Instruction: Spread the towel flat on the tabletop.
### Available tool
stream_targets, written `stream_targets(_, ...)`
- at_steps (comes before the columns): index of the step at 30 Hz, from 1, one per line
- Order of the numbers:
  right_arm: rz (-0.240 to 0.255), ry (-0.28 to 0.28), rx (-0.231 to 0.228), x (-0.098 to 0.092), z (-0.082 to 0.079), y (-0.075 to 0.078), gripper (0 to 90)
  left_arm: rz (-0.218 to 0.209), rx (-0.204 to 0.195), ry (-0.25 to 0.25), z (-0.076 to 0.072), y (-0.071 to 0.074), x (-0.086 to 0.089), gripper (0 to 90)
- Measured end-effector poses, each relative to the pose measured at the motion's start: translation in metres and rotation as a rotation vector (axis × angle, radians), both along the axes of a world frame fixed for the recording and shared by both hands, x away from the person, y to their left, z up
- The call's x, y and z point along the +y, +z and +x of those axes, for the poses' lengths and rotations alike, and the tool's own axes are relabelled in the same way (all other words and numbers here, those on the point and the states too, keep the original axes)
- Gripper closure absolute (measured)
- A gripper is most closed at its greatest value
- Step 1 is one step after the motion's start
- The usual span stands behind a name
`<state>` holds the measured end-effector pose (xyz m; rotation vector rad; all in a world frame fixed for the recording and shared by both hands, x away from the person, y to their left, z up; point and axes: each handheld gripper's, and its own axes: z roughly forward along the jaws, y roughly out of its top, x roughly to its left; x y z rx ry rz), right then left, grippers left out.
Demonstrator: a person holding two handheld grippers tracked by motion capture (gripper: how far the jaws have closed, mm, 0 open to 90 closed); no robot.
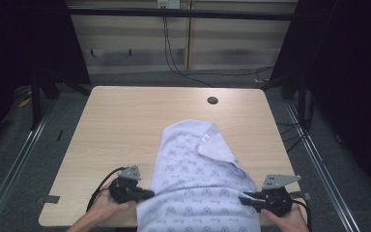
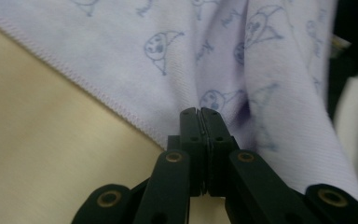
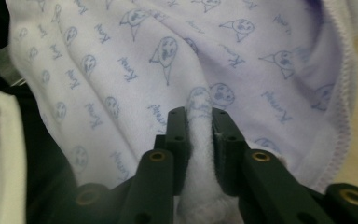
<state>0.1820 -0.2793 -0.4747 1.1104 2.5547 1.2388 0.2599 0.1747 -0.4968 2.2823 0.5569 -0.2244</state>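
Observation:
A pale lilac cloth [image 1: 198, 169] printed with small blue cartoon faces lies crumpled on the near half of the wooden table [image 1: 125, 125] and hangs over its front edge. My left gripper [image 1: 147, 194] is at the cloth's left edge near the front. In the left gripper view its jaws [image 2: 199, 112] are pressed together on the cloth [image 2: 168, 56] just inside the stitched hem. My right gripper [image 1: 244, 198] is at the cloth's right edge. In the right gripper view it [image 3: 199, 112] is shut on a raised fold of the cloth [image 3: 121, 70].
A round cable hole [image 1: 212, 100] sits near the table's far edge. Bare wood lies beyond and to the left of the cloth. Black cables [image 1: 174, 58] run down the wall and along the floor behind the table. Dark frames stand at both sides.

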Motion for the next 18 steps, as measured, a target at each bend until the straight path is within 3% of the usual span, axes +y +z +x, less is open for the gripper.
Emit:
stream_targets(1, 0.009, 0.011, -0.004, 0.003, -0.003, 0.002, 70.9, 0.003, 0.012, -0.019, -0.017, 0.001, 0.006, 88.5)
stream_targets(2, 0.018, 0.013, -0.012, 0.006, -0.004, 0.004, 68.0, -0.009, 0.026, -0.027, -0.021, 0.001, 0.009, 88.1)
stream_targets(4, 0.044, 0.015, -0.033, 0.012, 0.000, 0.011, 65.5, -0.033, 0.015, -0.015, -0.021, 0.004, 0.013, 85.9)
stream_targets(6, 0.060, 0.018, -0.056, 0.019, 0.012, 0.017, 65.4, -0.075, -0.002, 0.039, -0.009, 0.008, 0.013, 84.1)
stream_targets(9, 0.078, 0.017, -0.072, 0.034, 0.045, 0.021, 65.5, -0.108, -0.037, 0.117, 0.018, 0.013, 0.009, 82.0)
stream_targets(12, 0.054, 0.019, -0.065, 0.057, 0.084, 0.016, 64.7, -0.098, -0.055, 0.165, 0.047, 0.010, -0.005, 80.4)
stream_targets(13, 0.035, 0.022, -0.066, 0.066, 0.096, 0.013, 64.6, -0.072, -0.087, 0.177, 0.054, 0.008, -0.010, 79.3)
stream_targets(14, 0.020, 0.027, -0.057, 0.074, 0.108, 0.010, 63.9, -0.053, -0.087, 0.186, 0.061, 0.005, -0.015, 78.7)
stream_targets(16, -0.013, 0.042, -0.057, 0.091, 0.129, 0.004, 63.4, -0.063, -0.063, 0.201, 0.068, -0.002, -0.018, 79.0)
stream_targets(17, -0.030, 0.056, -0.053, 0.099, 0.139, 0.000, 63.0, -0.039, -0.056, 0.185, 0.068, -0.005, -0.020, 79.7)
stream_targets(18, -0.035, 0.065, -0.052, 0.106, 0.146, -0.002, 63.0, -0.028, -0.075, 0.174, 0.065, -0.006, -0.021, 80.4)
